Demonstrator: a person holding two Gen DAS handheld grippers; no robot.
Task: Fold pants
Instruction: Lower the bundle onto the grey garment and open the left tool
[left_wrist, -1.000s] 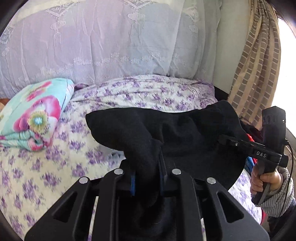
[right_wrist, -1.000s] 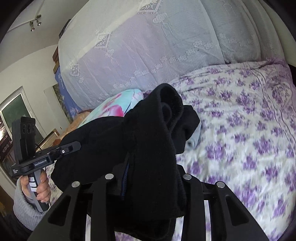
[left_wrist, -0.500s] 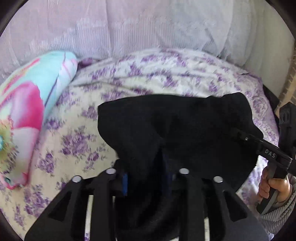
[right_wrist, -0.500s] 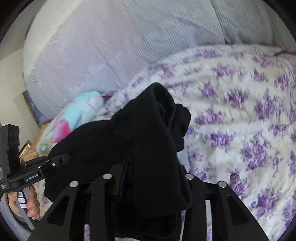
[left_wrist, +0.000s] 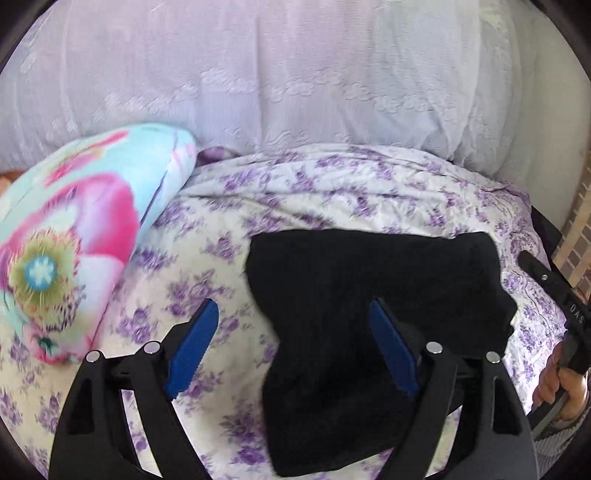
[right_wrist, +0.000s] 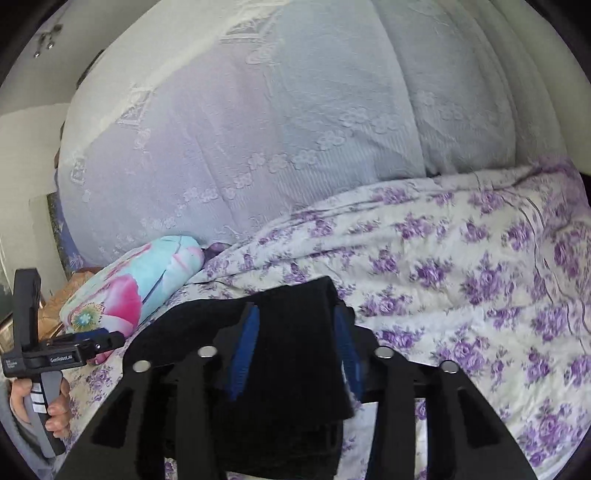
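Though folded small already, pants (left_wrist: 369, 295): black bundle lying on bedsheet (left_wrist: 332, 192), several layers thick, edges fairly square.
Place: near side of bed, right of pillow (left_wrist: 74, 236), well apart from it.
Left gripper (left_wrist: 295, 343): released; jaws just been opening, spread wide, left pad over bare sheet, right pad against the cloth without pinching.
Right gripper (right_wrist: 295, 343): pads close on both sides of a thick fold, jaws just been closing; looks clenched on pants.
Done: main folds made, bundle laid down, one side let go.
Left: likely freeing the right side, perhaps smoothing or squaring the stack.
Writing: "DAS" on right gripper's body in left view; "GenRobot.AI" on left gripper's body in right view, smaller print beside it unreadable.
Backdrop: lace cover (right_wrist: 258, 147) draped behind bed.
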